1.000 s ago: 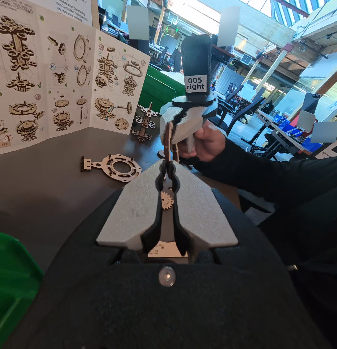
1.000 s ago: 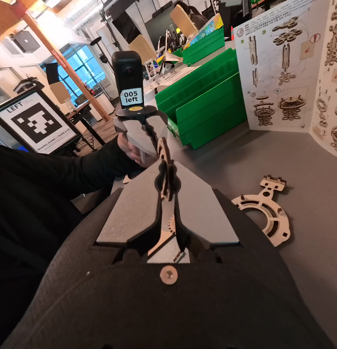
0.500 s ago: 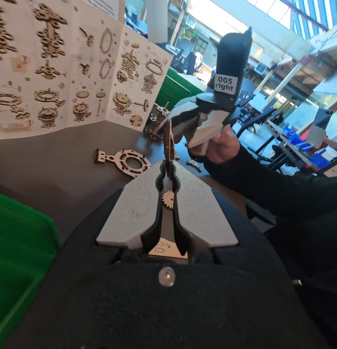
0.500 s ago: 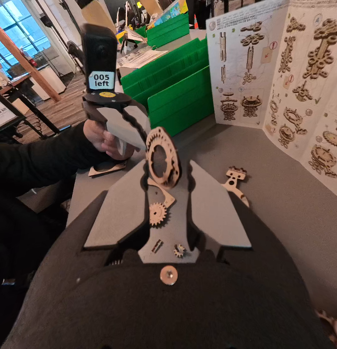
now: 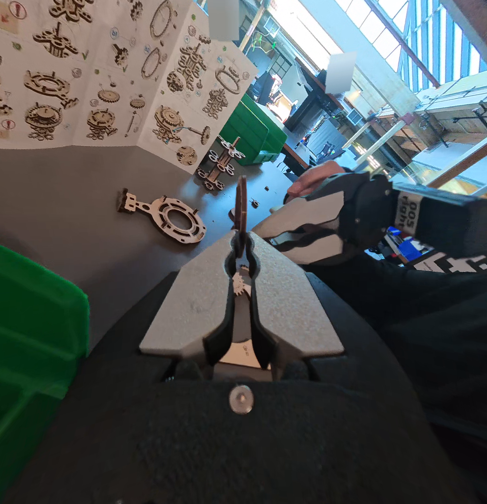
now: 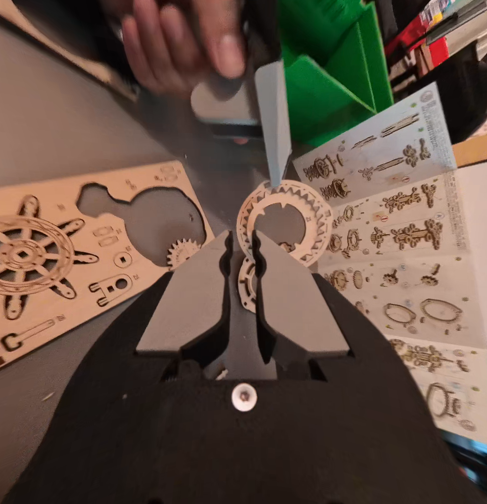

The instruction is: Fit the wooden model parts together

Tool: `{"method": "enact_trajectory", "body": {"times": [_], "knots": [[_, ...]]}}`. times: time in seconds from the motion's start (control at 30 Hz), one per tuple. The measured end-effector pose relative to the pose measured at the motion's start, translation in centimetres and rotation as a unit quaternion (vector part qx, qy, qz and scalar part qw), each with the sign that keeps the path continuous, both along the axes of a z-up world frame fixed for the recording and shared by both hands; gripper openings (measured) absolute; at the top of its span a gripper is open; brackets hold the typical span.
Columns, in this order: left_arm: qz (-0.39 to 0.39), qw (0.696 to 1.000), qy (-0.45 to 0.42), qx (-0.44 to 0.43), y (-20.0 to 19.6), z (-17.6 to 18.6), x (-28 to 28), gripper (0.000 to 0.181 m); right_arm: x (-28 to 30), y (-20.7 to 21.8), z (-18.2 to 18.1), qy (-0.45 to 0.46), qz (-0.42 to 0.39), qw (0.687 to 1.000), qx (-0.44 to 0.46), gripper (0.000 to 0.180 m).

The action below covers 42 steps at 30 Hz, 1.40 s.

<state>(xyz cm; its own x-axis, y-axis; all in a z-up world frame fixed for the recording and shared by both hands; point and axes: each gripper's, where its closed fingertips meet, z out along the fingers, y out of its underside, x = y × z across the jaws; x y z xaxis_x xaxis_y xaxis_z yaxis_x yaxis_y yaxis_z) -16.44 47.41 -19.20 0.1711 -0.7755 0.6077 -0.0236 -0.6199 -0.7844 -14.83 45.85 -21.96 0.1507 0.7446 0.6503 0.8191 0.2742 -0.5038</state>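
Toothed wooden ring clamped edge-on in the left gripper, standing upright, its plane running 12-to-6 in the left wrist view; in the right wrist view the same ring shows face-on, held at its 12 o'clock rim by the left gripper's fingertips. Versus 0.5 s ago: right gripper let go of the ring and pulled away, now pointing down at the table, fingers parted with a narrow gap, holding nothing; in the left wrist view it lies sideways at 3 o'clock, no longer upright behind the ring. Left gripper unchanged, still clenched on the ring. Flat bracket part with ring end lies on the grey table at 10 o'clock of the ring, long axis about 10-to-4. Small gear below the left fingers. Assembled flower-disc stack at 12 o'clock, beside the folded instruction sheet. Cut-out wooden sheet at 9 o'clock in the right wrist view. Green bin at 8 o'clock.
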Motion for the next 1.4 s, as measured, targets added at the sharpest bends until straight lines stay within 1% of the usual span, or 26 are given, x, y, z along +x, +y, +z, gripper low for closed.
{"method": "enact_trajectory", "body": {"times": [0.07,0.1,0.17,0.2,0.27,0.33,0.4,0.43,0.47,0.5,0.57,0.7,0.8,0.87,0.93,1.03,1.07,1.1,1.17,1.2,1.23,1.27,1.3,1.37,1.4], "knots": [[-0.008,1.0,0.005,0.0,-0.3,-0.1,0.2,0.0,0.0,0.2,-0.4,-0.031,-0.007,0.999,0.02,0.006],[-0.014,1.0,0.01,0.001,-0.6,-0.3,0.3,0.0,0.0,0.4,-0.4,-0.042,-0.012,0.999,0.029,0.0],[-0.016,1.0,0.012,-0.001,-0.6,-0.4,0.3,0.0,0.1,0.5,0.1,-0.051,-0.015,0.998,0.041,0.001],[-0.018,1.0,0.01,-0.006,-0.7,-0.4,0.3,0.0,0.0,0.4,0.2,-0.052,-0.011,0.998,0.039,0.006],[-0.023,1.0,0.001,-0.015,-0.8,-0.2,0.4,0.0,0.0,0.2,0.1,-0.053,-0.008,0.998,0.035,0.009],[-0.031,0.999,-0.013,-0.029,-1.1,0.0,0.5,0.0,0.1,0.4,-0.2,-0.063,-0.013,0.997,0.039,0.021],[-0.038,0.999,-0.021,-0.032,-1.3,0.3,0.6,0.0,-0.1,0.1,-0.8,-0.064,-0.008,0.998,0.026,0.025],[-0.045,0.998,-0.027,-0.032,-1.6,0.5,0.7,0.0,-0.2,0.1,-1.0,-0.062,-0.008,0.998,0.016,0.024],[-0.046,0.998,-0.031,-0.031,-1.7,0.7,0.7,0.0,-0.2,0.1,-1.3,-0.06,-0.01,0.998,0.008,0.014],[-0.045,0.998,-0.027,-0.025,-1.7,0.8,0.7,0.0,-0.1,0.2,-1.4,-0.055,-0.013,0.998,0.002,0.012],[-0.039,0.999,-0.008,0.014,-1.8,0.7,0.8,0.0,-0.4,-0.1,-1.6,-0.033,-0.005,0.999,-0.025,0.011],[-0.015,0.988,0.067,0.137,-1.6,0.0,0.8,0.0,-0.6,-0.8,-1.6,0.038,0.009,0.992,-0.121,0.011],[-0.027,0.985,0.064,0.155,-2.3,0.4,1.1,0.0,-0.8,-1.7,-1.5,0.097,0.025,0.971,-0.217,0.009],[-0.02,0.979,0.077,0.187,-2.1,0.4,1.1,0.001,-1.0,-2.2,-1.2,0.129,0.034,0.956,-0.261,0.008],[-0.009,0.963,0.105,0.247,-2.0,0.3,1.1,0.001,-1.1,-2.7,-0.9,0.158,0.042,0.938,-0.305,0.008],[0.015,0.929,0.146,0.339,-1.8,0.4,1.3,0.002,-1.0,-3.1,-0.4,0.195,0.052,0.909,-0.365,0.008],[0.028,0.927,0.15,0.342,-1.6,0.5,1.3,0.002,-0.9,-2.7,-0.3,0.204,0.046,0.907,-0.366,0.009],[0.038,0.936,0.141,0.319,-1.3,0.6,1.3,0.002,-0.9,-2.3,-0.4,0.209,0.034,0.91,-0.355,0.009],[0.041,0.964,0.112,0.236,-0.8,0.4,0.9,0.0,-0.6,-1.2,-0.9,0.19,0.001,0.933,-0.306,0.008],[0.033,0.974,0.104,0.197,-0.6,0.1,0.7,0.006,-0.6,-1.1,-0.9,0.18,0.001,0.942,-0.284,0.008],[0.024,0.98,0.09,0.174,-0.7,0.1,0.6,0.005,-0.7,-1.3,-0.7,0.179,0.006,0.945,-0.275,0.008],[0.014,0.983,0.075,0.165,-1.0,0.3,0.6,0.002,-0.9,-1.4,-0.5,0.184,0.009,0.944,-0.272,0.008],[0.002,0.985,0.071,0.157,-1.4,0.2,0.8,0.004,-0.9,-1.2,-0.4,0.188,0.006,0.945,-0.268,0.008],[-0.021,0.986,0.093,0.137,-2.0,-0.9,1.5,0.018,-0.8,-0.9,0.1,0.198,0.003,0.946,-0.256,0.008],[-0.031,0.985,0.095,0.139,-2.3,-1.1,1.8,0.017,-0.8,-0.9,0.2,0.202,0.004,0.946,-0.254,0.008]]}}
